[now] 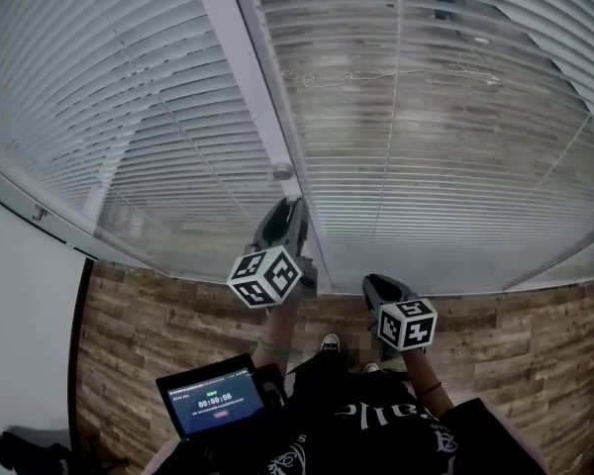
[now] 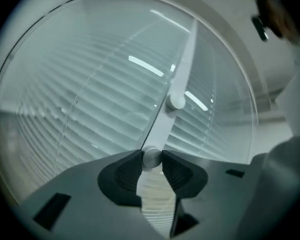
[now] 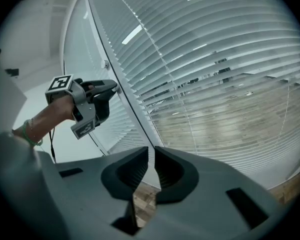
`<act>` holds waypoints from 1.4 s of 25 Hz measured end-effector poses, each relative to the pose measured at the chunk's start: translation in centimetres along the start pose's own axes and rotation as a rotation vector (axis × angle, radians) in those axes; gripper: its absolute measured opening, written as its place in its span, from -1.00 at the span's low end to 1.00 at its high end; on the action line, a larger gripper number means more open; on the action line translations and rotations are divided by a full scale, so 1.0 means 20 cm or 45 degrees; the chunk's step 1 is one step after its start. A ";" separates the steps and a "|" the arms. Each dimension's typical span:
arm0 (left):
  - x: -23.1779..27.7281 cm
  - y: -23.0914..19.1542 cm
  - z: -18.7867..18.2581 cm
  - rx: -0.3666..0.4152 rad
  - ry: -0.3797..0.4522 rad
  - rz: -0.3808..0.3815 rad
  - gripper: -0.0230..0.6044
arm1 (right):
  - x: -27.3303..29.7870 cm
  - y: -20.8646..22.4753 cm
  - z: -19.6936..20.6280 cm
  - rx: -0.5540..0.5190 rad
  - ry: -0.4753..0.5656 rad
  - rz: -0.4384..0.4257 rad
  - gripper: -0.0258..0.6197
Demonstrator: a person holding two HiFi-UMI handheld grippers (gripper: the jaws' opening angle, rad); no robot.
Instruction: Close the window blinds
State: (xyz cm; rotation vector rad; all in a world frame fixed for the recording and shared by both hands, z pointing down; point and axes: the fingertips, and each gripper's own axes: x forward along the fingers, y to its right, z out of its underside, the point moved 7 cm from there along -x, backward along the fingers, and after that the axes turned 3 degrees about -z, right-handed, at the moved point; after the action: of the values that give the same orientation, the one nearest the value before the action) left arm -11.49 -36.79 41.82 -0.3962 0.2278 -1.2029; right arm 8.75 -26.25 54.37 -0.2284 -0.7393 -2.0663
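White slatted blinds (image 1: 445, 117) hang behind two glass panes, and a white post (image 1: 240, 57) divides the panes. The slats lie tilted apart, so a room shows through. My left gripper (image 1: 295, 203) is raised to the post. Its pads are shut on a small round metal knob (image 2: 151, 156). A second knob (image 2: 176, 102) sits further up the post, free. My right gripper (image 1: 371, 285) hangs lower, short of the glass. In the right gripper view its jaws (image 3: 151, 151) are shut with nothing between them, and the left gripper (image 3: 112, 89) shows at the post.
A tablet with a running timer (image 1: 218, 402) rests near the person's lap at lower left. Wood-pattern floor (image 1: 148, 325) runs along the base of the glass. A white wall (image 1: 20, 305) stands at the left. The person's shoes (image 1: 330, 342) are close to the pane.
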 end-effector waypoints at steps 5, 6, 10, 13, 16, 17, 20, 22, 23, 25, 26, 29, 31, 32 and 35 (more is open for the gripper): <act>0.02 -0.04 0.04 -0.665 0.048 0.155 -0.52 | 0.03 -0.02 -0.01 -0.014 -0.017 -0.027 -0.76; 0.02 -0.04 0.04 -0.645 0.052 0.154 -0.52 | 0.03 -0.02 -0.01 -0.015 -0.021 -0.027 -0.76; 0.01 -0.04 0.01 -0.272 0.051 0.099 -0.51 | 0.03 0.00 -0.02 -0.010 -0.018 -0.017 -0.76; -0.01 0.01 0.02 0.491 -0.066 -0.053 -0.51 | 0.02 0.02 -0.02 -0.003 -0.014 -0.007 -0.76; -0.02 0.08 0.02 1.214 -0.113 -0.179 -0.49 | 0.01 0.03 -0.02 0.003 -0.017 0.001 -0.76; -0.01 0.10 0.02 1.378 -0.125 -0.179 -0.49 | 0.01 0.04 -0.01 0.005 -0.019 0.003 -0.76; 0.02 0.14 0.04 1.747 -0.186 -0.160 -0.46 | 0.02 0.04 -0.01 0.005 -0.024 0.004 -0.76; 0.02 0.13 0.03 1.818 -0.194 -0.157 -0.50 | 0.02 0.04 -0.01 0.004 -0.024 0.002 -0.76; 0.02 0.12 0.03 1.775 -0.188 -0.147 -0.51 | 0.02 0.04 -0.01 0.005 -0.023 0.002 -0.76; 0.02 0.11 0.02 1.587 -0.162 -0.122 -0.51 | 0.03 0.05 -0.01 0.008 -0.022 0.008 -0.76; 0.02 0.10 0.01 1.444 -0.141 -0.113 -0.52 | 0.03 0.05 -0.01 0.010 -0.022 0.011 -0.76; 0.01 0.05 0.00 0.873 -0.057 -0.086 -0.52 | 0.04 0.05 -0.01 0.012 -0.025 0.012 -0.76; 0.01 0.04 0.00 0.523 -0.013 -0.067 -0.52 | 0.05 0.05 -0.01 0.011 -0.028 0.010 -0.76; 0.01 0.04 -0.01 0.376 0.002 -0.059 -0.52 | 0.05 0.04 -0.01 0.010 -0.029 0.007 -0.76; 0.00 0.01 -0.01 0.010 0.035 -0.028 -0.52 | 0.05 0.03 0.00 0.006 -0.034 -0.001 -0.76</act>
State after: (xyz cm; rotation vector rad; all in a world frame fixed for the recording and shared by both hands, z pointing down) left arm -11.46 -36.83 41.53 -0.3765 0.2429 -1.2307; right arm 8.69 -27.15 55.01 -0.2535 -0.7602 -2.0656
